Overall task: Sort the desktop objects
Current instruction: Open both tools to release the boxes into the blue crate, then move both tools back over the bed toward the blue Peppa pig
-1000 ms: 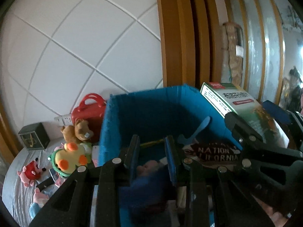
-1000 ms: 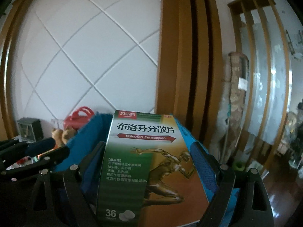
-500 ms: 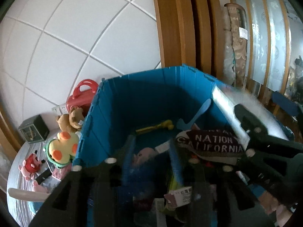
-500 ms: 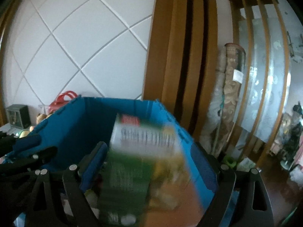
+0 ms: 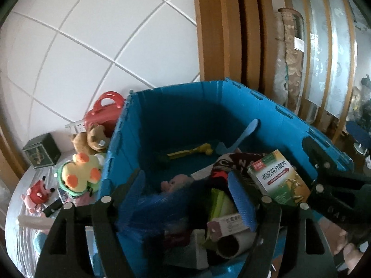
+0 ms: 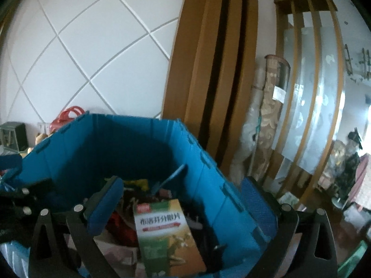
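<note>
A blue folding bin (image 5: 176,115) fills both wrist views and holds several items. My left gripper (image 5: 187,194) hangs over its near side with the jaws opening. A blurred blue fuzzy thing (image 5: 148,210) lies loose below them, and the pads do not touch it. The green and gold medicine box (image 6: 162,227) lies flat on the pile inside the bin (image 6: 129,143). Above that box my right gripper (image 6: 182,206) has its jaws opening wide and holds nothing. The same box (image 5: 278,178) shows at the bin's right side in the left wrist view.
Left of the bin a grey table (image 5: 20,208) carries a yellow duck plush (image 5: 81,171), a brown bear (image 5: 92,139), a red bag (image 5: 104,113), a dark green box (image 5: 41,150) and a red plush (image 5: 34,192). Behind stand a wooden pillar (image 6: 215,69) and a rolled carpet (image 6: 271,115).
The right gripper let go of the medicine box, which dropped into the bin. The left gripper's jaws spread apart and the blue fuzzy thing now lies free in the bin.
</note>
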Demonstrator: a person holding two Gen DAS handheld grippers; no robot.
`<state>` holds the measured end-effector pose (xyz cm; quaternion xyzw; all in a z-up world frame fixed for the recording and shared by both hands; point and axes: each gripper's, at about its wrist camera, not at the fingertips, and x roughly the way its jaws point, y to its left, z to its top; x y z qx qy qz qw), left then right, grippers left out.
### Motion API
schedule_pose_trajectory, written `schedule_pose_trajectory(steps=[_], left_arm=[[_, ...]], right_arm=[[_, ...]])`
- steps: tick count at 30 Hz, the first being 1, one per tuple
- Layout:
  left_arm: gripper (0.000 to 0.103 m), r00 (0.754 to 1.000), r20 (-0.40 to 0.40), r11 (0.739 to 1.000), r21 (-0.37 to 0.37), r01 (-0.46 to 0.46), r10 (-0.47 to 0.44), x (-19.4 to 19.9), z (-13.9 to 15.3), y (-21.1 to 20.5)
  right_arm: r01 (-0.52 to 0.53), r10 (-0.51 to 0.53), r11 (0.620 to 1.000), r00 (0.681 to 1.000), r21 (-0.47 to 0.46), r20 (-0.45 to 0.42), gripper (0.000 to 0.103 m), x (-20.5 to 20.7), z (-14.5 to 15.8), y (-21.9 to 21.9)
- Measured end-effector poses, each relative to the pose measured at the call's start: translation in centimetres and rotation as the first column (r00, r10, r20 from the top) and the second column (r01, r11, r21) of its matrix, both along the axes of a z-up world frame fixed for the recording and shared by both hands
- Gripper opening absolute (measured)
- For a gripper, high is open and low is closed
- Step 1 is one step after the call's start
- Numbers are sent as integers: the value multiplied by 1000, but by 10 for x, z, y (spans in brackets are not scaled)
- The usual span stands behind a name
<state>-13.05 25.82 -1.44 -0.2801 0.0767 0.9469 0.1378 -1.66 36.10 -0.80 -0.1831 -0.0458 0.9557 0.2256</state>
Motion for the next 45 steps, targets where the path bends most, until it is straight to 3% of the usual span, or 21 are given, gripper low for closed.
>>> schedule_pose_trajectory(steps=[9, 18, 26, 35, 42, 45], left_arm=[[75, 997, -14, 996, 48, 72, -71, 22, 7, -20], [75, 995, -81, 993, 99, 63, -55, 43, 30, -81], [75, 990, -138, 993, 121, 19, -2, 58, 38, -187], [75, 987, -130, 989, 129, -75, 92, 69, 30, -336], [75, 983, -6, 977, 111, -179, 181, 60, -13, -438], [75, 971, 46, 967, 85, -239, 236, 53, -34, -471]], right_arm=[[-27, 27, 998, 1000, -53, -7, 103, 17, 0, -15], [-47, 45, 999, 998, -23, -44, 103, 28, 18, -65], [-75, 76, 997, 992, 8, -97, 103, 33, 37, -156], [-133, 132, 991, 982, -1, -138, 103, 40, 44, -291], [-174, 171, 985, 980, -23, -101, 103, 34, 28, -370], [-202, 199, 979, 978, -31, -68, 103, 23, 21, -393]])
